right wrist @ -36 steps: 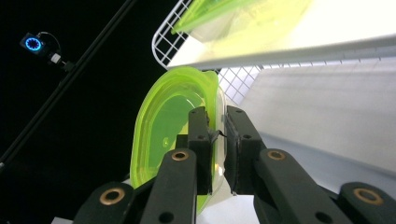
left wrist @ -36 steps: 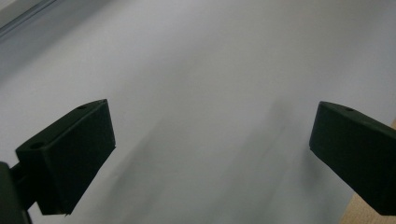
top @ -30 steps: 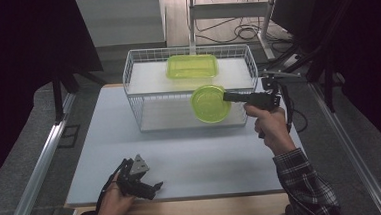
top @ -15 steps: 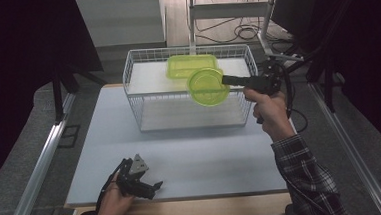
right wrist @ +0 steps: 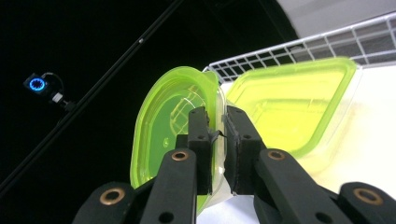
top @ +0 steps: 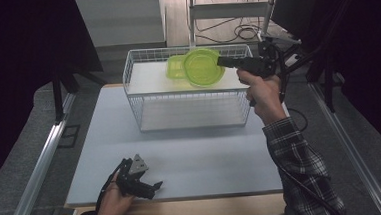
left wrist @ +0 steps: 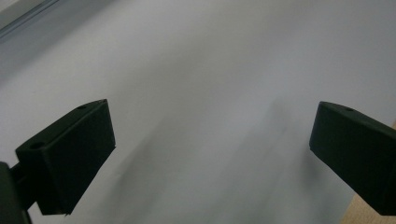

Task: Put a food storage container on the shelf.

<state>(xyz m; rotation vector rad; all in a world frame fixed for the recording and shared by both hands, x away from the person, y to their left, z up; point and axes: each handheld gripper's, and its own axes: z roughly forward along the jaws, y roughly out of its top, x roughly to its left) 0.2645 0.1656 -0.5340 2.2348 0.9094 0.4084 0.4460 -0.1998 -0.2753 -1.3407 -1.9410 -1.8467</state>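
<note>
The green lid is up in the air over the top of the white wire basket, tilted on edge, and it is pinched by its rim in the right gripper. In the right gripper view the lid sits right between the two black jaws, which are nearly closed and clamp the rim from both sides. Just behind it, inside the basket on the upper white shelf, lies the green container, open side up, close beside the lid; whether the two touch cannot be told. The right hand comes in from the right of the basket, plaid sleeve below it, with the gripper held level and pointing left. Down at the near edge of the worktop the left gripper rests low in the left hand; its jaws stand wide apart with only bare worktop between them, holding nothing.
</note>
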